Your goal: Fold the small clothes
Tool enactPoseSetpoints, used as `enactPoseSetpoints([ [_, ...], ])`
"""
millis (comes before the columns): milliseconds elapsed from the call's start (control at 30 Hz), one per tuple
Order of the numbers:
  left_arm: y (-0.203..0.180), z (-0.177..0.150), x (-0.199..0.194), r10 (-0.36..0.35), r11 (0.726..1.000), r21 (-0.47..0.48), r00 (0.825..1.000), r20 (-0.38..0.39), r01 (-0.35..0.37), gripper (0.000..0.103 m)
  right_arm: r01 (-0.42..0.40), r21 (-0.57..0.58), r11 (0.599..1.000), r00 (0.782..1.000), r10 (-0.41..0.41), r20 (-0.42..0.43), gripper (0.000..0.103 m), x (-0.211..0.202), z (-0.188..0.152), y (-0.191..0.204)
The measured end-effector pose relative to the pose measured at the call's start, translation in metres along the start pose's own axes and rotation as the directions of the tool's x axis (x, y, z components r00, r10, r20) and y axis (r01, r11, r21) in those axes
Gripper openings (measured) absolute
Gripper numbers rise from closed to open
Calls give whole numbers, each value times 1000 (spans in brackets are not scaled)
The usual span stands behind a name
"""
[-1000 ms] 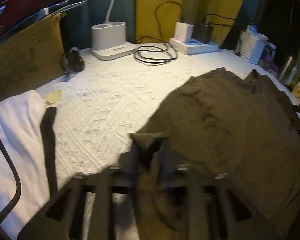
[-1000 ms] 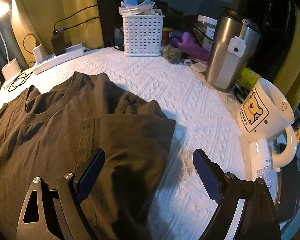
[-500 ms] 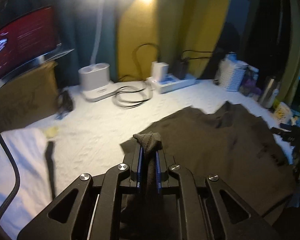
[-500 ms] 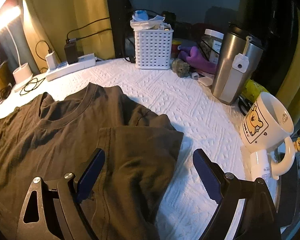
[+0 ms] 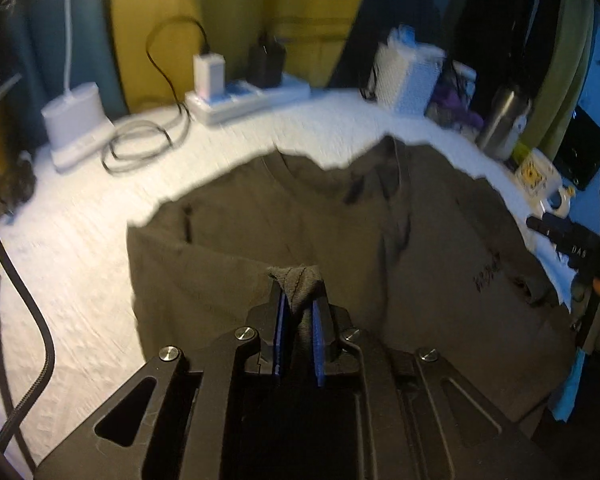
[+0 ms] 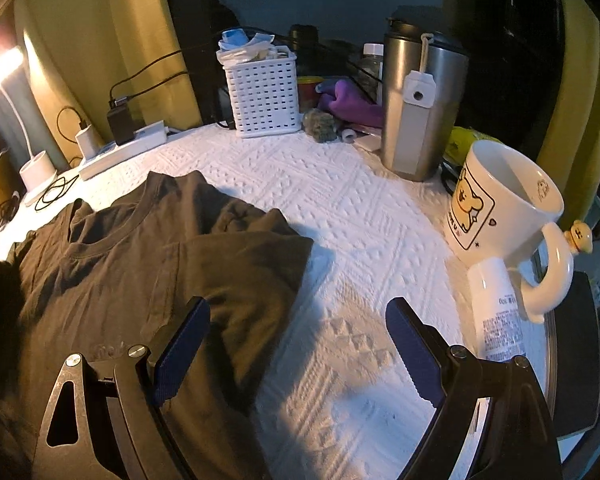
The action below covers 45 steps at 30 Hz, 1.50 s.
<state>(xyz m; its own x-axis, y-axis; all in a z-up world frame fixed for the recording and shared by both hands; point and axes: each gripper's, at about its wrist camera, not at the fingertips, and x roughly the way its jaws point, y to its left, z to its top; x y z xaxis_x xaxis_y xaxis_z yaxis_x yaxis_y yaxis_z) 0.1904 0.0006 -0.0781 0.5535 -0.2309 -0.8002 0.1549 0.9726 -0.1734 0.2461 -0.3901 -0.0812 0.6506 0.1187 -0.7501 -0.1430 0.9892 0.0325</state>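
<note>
One left claw pinches a seemingly raised T-shirt fold.

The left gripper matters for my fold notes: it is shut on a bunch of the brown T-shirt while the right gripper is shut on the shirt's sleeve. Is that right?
Not quite. The left gripper is shut on a bunch of the brown T-shirt, but the right gripper stands open and holds nothing; the right wrist view shows its jaws wide apart above the sleeve and the white cloth.
</note>
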Motion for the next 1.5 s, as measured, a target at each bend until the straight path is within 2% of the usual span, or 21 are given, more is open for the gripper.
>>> enactPoseSetpoints([
  [33, 1, -4, -2, -6, 1000, -4, 1000, -8, 6, 19, 0, -1, 1000, 1000, 0, 1, 90, -1, -1, 0],
  [67, 2, -7, -7, -9, 1000, -9, 1000, -6, 9, 33, -1, -1, 1000, 1000, 1, 3, 90, -2, -2, -1],
  [133, 7, -14, -23, -13, 1000, -18, 1000, 16, 13, 51, 0, 0, 1000, 1000, 0, 3, 90, -3, -3, -1],
  [333, 32, -37, -65, 49, 998, -44, 997, 58, -47, 53, -9, -20, 1000, 1000, 9, 1, 90, -4, -6, 12],
  [467, 57, -51, -61, 87, 992, -99, 995, 54, -82, 60, -21, -51, 998, 1000, 22, 7, 90, -10, -7, 27],
  [600, 74, -62, -51, 52, 986, -158, 998, 46, -44, 60, -16, -77, 997, 1000, 17, 12, 90, -17, -8, 37],
  [733, 74, -69, -44, -4, 983, -183, 999, 39, 11, 59, 4, -72, 997, 1000, -3, 16, 90, -25, -11, 35],
  [833, 61, -68, -52, -20, 991, -129, 997, 75, 30, 38, 16, -66, 998, 1000, -15, 20, 90, -30, -14, 33],
  [900, 48, -67, -60, -27, 996, -78, 994, 107, 36, 34, 20, -65, 998, 1000, -19, 21, 90, -33, -17, 32],
  [933, 42, -66, -62, -38, 997, -57, 993, 116, 45, 28, 21, -65, 998, 1000, -19, 22, 90, -34, -18, 32],
  [1067, 22, -68, -60, -100, 995, 11, 990, 95, 99, 22, 17, -64, 998, 1000, -15, 24, 90, -36, -21, 33],
  [1333, -5, -85, -52, -166, 983, 71, 986, -26, 167, 22, 24, -44, 999, 999, -22, 24, 90, -40, -28, 24],
  [1433, -10, -87, -61, -157, 983, 93, 987, -44, 161, 23, 27, -29, 999, 999, -27, 19, 90, -38, -30, 18],
  [1500, -8, -85, -68, -145, 985, 92, 989, -25, 147, 32, 24, -25, 999, 1000, -23, 18, 90, -37, -31, 17],
])
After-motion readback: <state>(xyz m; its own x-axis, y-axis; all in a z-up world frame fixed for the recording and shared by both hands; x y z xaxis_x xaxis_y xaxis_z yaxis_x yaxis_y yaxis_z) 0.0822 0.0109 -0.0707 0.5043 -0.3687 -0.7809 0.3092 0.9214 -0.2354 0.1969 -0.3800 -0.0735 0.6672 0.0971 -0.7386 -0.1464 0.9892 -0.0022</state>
